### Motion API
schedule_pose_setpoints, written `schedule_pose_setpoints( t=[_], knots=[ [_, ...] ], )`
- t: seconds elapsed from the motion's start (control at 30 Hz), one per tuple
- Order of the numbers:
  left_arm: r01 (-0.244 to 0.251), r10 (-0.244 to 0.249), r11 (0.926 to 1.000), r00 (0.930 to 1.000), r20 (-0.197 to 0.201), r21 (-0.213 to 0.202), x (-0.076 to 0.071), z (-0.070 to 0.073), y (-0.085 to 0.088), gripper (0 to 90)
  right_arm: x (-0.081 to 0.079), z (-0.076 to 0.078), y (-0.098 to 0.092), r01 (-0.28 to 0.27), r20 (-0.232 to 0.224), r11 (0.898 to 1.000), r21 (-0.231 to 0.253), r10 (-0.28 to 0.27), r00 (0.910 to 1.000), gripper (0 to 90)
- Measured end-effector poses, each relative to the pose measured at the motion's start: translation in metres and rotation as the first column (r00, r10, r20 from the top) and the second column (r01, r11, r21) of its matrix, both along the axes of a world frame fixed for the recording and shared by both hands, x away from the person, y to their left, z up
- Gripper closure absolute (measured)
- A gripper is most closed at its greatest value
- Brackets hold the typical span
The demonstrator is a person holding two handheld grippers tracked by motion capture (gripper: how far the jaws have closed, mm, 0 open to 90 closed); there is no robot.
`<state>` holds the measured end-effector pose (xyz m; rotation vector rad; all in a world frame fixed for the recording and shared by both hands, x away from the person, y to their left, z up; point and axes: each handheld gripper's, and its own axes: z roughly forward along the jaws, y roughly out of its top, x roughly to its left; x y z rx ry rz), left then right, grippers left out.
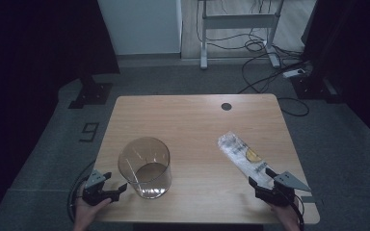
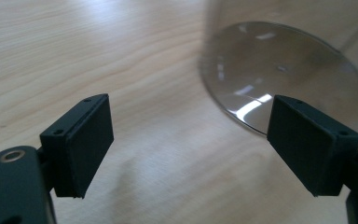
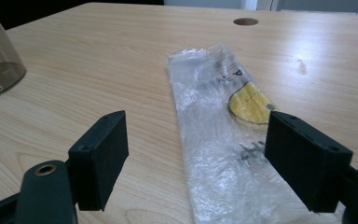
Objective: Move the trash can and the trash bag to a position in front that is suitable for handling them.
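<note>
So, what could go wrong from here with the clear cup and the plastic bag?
1. The clear cup stands upright beside the open left gripper; a sideways nudge might tip or slide it.
2. The plastic bag lies flat on the table between the open jaws of the right gripper; its thin film may slip or crumple when pinched.

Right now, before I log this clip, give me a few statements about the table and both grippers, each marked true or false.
1. The clear container stands upright near the left gripper. True.
2. The right gripper is shut on the plastic bag. False: its jaws stand open, with the bag's near end between them, unpinched.
3. The plastic bag lies flat on the table. True.
4. The bag is inside the container. False: it lies apart, to the container's right.
5. The left gripper's jaws are open and hold nothing. True.
</note>
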<state>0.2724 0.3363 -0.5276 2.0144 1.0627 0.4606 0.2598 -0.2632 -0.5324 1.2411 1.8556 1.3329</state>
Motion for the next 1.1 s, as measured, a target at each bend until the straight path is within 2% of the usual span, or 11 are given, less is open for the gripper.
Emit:
schedule_pose_setpoints(
  t=[0.1,0.17,0.2,0.23,0.27,0.33,0.4,0.47,0.73,0.87,1.1],
  knots=[
    [0.028,-0.028,0.9994,0.9996,0.010,-0.018,-0.003,0.003,0.001,14.3,-0.001,0.001,-0.001,0.003,0.005,1.000,-0.002,-0.003,1.0000,22.2],
    [0.089,-0.087,0.9941,0.9956,0.034,-0.062,-0.006,0.009,-0.001,14.3,-0.003,0.000,-0.002,0.006,0.003,1.000,-0.007,-0.006,1.0000,22.3],
    [0.131,-0.127,0.9886,0.9907,0.049,-0.075,-0.007,0.012,-0.005,14.3,-0.003,0.000,-0.002,0.007,0.002,1.000,-0.008,-0.007,1.0000,22.3],
    [0.131,-0.127,0.9886,0.9907,0.049,-0.075,-0.007,0.012,-0.005,14.3,-0.003,0.000,-0.002,0.007,0.002,1.000,-0.008,-0.007,1.0000,22.3],
    [0.152,-0.148,0.9855,0.9874,0.056,-0.075,-0.008,0.014,-0.008,14.3,-0.003,0.000,-0.003,0.009,0.001,1.000,-0.007,-0.009,1.0000,22.4],
    [0.195,-0.189,0.9767,0.9793,0.073,-0.089,-0.009,0.017,-0.013,14.3,-0.003,0.000,-0.003,0.010,-0.005,1.000,-0.007,-0.010,0.9999,22.4],
    [0.232,-0.221,0.9639,0.9705,0.096,-0.130,-0.010,0.019,-0.018,14.6,-0.002,-0.002,-0.002,0.008,-0.010,1.000,-0.010,-0.008,0.9999,22.9],
    [0.253,-0.238,0.9566,0.9649,0.110,-0.145,-0.010,0.021,-0.023,14.6,-0.001,-0.004,0.000,0.006,-0.013,1.000,-0.017,-0.006,0.9999,23.3],
    [0.252,-0.236,0.9577,0.9637,0.126,-0.139,-0.007,0.021,-0.033,14.4,-0.001,-0.006,0.006,-0.018,-0.020,1.000,-0.024,0.017,0.9997,24.3],
    [0.253,-0.238,0.9582,0.9641,0.118,-0.134,-0.004,0.020,-0.038,15.0,-0.001,-0.003,0.004,-0.039,-0.025,0.997,0.059,0.041,0.9988,25.6],
    [0.249,-0.238,0.9606,0.9665,0.097,-0.124,0.000,0.016,-0.047,15.2,-0.002,-0.003,0.007,-0.035,-0.017,0.999,0.026,0.036,0.9992,25.6]
  ],
)
